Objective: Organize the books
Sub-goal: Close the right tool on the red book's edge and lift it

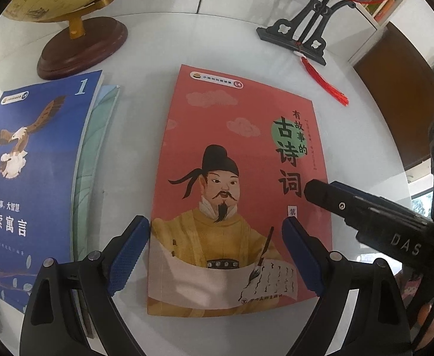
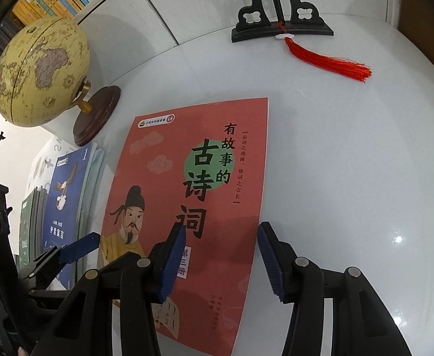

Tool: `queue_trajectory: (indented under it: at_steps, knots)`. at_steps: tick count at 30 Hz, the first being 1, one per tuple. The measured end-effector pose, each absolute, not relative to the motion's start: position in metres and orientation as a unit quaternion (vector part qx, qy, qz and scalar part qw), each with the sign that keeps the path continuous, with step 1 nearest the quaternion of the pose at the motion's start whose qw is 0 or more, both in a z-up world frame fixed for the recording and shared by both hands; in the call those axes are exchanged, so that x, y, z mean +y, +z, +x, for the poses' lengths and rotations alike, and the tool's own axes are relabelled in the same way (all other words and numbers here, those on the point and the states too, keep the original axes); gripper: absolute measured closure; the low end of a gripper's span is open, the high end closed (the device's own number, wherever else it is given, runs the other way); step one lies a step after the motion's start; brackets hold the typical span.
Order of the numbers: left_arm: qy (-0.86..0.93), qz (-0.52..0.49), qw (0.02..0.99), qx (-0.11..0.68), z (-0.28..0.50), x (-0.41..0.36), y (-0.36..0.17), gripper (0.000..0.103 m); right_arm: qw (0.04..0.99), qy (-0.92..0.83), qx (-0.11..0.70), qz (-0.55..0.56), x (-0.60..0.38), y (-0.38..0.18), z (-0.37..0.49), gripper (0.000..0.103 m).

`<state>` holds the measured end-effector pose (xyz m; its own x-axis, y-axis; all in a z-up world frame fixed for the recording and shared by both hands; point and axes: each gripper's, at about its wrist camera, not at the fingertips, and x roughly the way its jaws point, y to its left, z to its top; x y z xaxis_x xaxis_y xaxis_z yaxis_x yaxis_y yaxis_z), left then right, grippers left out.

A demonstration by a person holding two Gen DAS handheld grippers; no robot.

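Observation:
A red book [image 1: 234, 184] with a painted figure on its cover lies flat in the middle of the white table [image 1: 151, 47]. My left gripper [image 1: 217, 255] hangs open over the book's lower part, its blue pads wide apart and pressing on nothing. A blue book [image 1: 36, 163] lies to the left on a pale teal one [image 1: 104, 124]. My right gripper [image 2: 221, 264] is open and straddles the right edge of the red book [image 2: 211, 178], with one pad over the cover and the other over bare table. One of its black fingers [image 1: 335, 201] shows at the book's right edge.
A yellow globe [image 2: 42, 71] on a dark wooden base stands at the back left, just behind the blue book [image 2: 65, 207]. A black ornament stand [image 2: 282, 26] with a red tassel [image 2: 329, 62] is at the back. Green books [image 2: 27, 231] sit far left.

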<state>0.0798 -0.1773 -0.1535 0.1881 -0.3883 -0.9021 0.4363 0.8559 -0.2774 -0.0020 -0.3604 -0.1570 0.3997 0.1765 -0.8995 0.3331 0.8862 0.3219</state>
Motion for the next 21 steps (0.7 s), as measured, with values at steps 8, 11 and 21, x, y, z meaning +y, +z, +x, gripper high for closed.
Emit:
queue_trajectory:
  at_steps: [8,11,21]
  knots:
    - [-0.270,-0.039,0.757,0.594,0.079,-0.163,-0.153,0.007,0.785,-0.031,0.536,0.310,-0.380,-0.160,-0.008,0.052]
    - [-0.270,-0.059,0.756,0.593,0.080,-0.159,-0.154,0.004,0.757,0.002,0.519,0.398,-0.399,-0.169,-0.015,0.052]
    - [-0.264,-0.055,0.766,0.584,0.080,-0.156,-0.154,0.002,0.669,0.073,0.454,0.584,-0.422,-0.190,-0.038,0.052]
